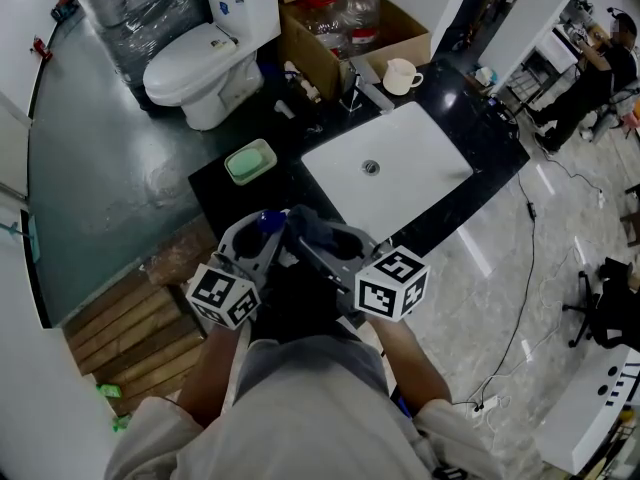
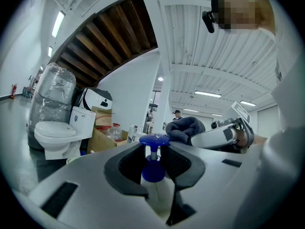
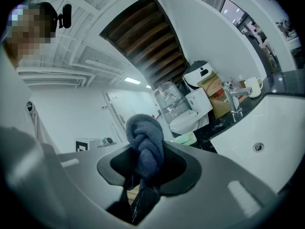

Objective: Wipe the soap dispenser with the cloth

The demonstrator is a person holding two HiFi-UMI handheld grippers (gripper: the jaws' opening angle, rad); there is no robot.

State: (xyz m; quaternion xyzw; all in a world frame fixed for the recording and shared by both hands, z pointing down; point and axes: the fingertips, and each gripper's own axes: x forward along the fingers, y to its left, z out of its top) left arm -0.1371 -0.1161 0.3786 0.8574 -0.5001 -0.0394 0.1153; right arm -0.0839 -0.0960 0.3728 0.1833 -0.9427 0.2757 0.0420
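Jaws of L gripper (image 2: 153, 162) are clamping on the soap dispenser (image 2: 159, 194), pads pressing both sides of its white body, w/ the blue pump head (image 2: 153, 140) sticking out past the tips. I'm holding it up off the black counter (image 1: 215, 193), close in front of my chest. Jaws of R gripper (image 3: 143, 173) are gripping the cloth (image 3: 145, 144), a dark grey-blue bundle twisted into a knot-like lump that's bulging out beyond the tips. Both sets of tips are angling in toward each other, so the cloth is sitting just right of the pump head; can't tell if it's touching.

Beyond the jaws, L to R: wooden steps (image 1: 130, 328) are lying down to the left of L gripper. A white toilet (image 1: 205, 58) is standing farther ahead on the left, w/ a plastic-wrapped bundle (image 1: 135, 3) behind it. A green soap dish (image 1: 250, 160) is sitting on the counter just ahead of the L tips. A white sink (image 1: 420, 173) is lying ahead of the R tips, w/ a faucet (image 1: 365, 93) at its far edge and a white mug (image 1: 400, 75) next to that. An open cardboard box (image 1: 320, 53) w/ clear bottles (image 1: 358, 8) is sitting beyond them. Far off to the right, a person (image 1: 590, 78) in dark clothes is showing.
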